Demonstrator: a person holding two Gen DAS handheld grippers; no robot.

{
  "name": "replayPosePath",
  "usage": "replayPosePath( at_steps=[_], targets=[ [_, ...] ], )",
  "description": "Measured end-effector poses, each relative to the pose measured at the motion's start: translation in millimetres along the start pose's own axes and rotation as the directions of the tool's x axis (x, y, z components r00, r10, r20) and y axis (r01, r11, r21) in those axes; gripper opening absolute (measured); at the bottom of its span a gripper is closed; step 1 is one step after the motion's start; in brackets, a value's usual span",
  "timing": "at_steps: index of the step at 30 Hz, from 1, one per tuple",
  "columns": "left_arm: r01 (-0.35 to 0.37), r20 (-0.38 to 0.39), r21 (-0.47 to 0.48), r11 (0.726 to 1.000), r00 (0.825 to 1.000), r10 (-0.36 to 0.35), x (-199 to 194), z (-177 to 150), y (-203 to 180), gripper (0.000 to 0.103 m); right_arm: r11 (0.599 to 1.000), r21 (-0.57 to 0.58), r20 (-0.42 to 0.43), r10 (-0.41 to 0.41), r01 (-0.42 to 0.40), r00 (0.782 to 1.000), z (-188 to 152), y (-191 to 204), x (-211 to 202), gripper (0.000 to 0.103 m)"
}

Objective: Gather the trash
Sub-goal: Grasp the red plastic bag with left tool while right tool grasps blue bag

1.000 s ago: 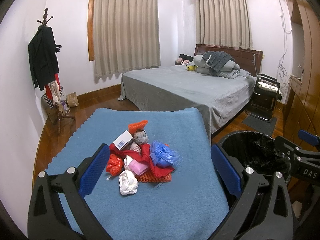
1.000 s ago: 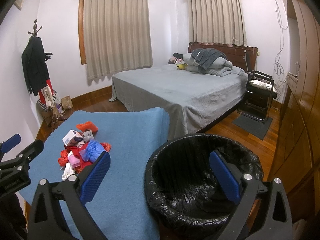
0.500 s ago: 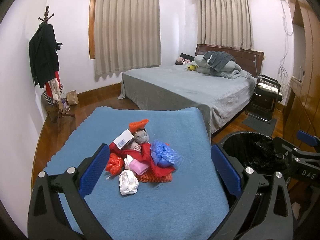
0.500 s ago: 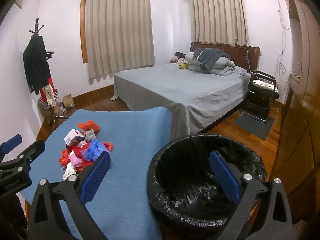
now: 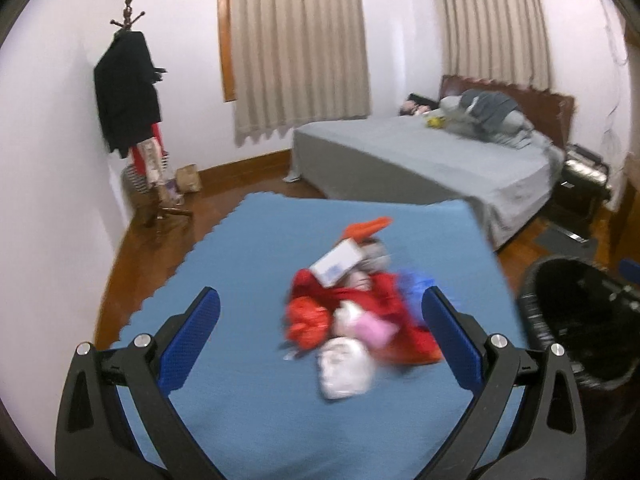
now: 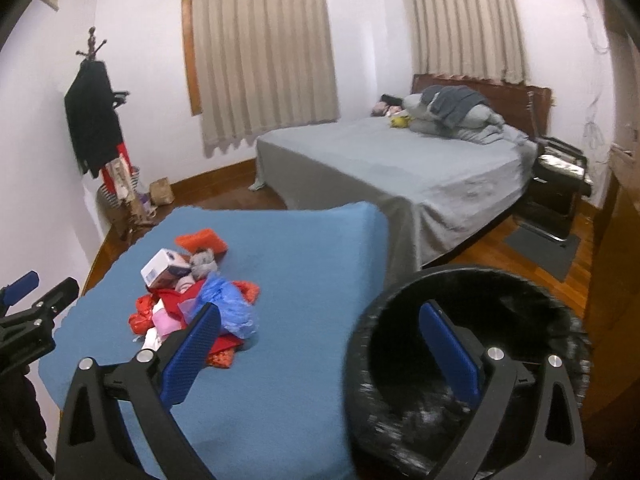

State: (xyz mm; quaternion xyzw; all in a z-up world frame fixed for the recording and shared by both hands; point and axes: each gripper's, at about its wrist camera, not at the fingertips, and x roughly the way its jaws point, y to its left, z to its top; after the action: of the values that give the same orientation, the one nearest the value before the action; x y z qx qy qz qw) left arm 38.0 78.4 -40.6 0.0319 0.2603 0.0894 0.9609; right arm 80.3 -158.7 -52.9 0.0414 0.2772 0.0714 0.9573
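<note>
while both grippers gape empty, trash pile sits untouched — blue cloth.

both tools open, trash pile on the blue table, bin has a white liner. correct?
Not quite: the bin has a black liner, clear in the right wrist view. The rest holds: left tool and right tool are open, and the trash pile lies on the blue table.

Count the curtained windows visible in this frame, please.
2. One curtained window is on the far wall left of the bed; the other curtained window is above the headboard. Others outside the view cannot be ruled out.
</note>
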Motion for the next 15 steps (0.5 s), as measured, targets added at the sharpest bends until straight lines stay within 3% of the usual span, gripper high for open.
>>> replayPosePath(
  at_steps=[15],
  targets=[
    [-0.021, -0.047, -0.053, 0.998, 0.999, 0.019, 81, -15, 40, 0.098, 0.99, -0.067, -0.109, 0.114, -0.121, 0.987, -6, 59, 109, 0.091]
  ],
)
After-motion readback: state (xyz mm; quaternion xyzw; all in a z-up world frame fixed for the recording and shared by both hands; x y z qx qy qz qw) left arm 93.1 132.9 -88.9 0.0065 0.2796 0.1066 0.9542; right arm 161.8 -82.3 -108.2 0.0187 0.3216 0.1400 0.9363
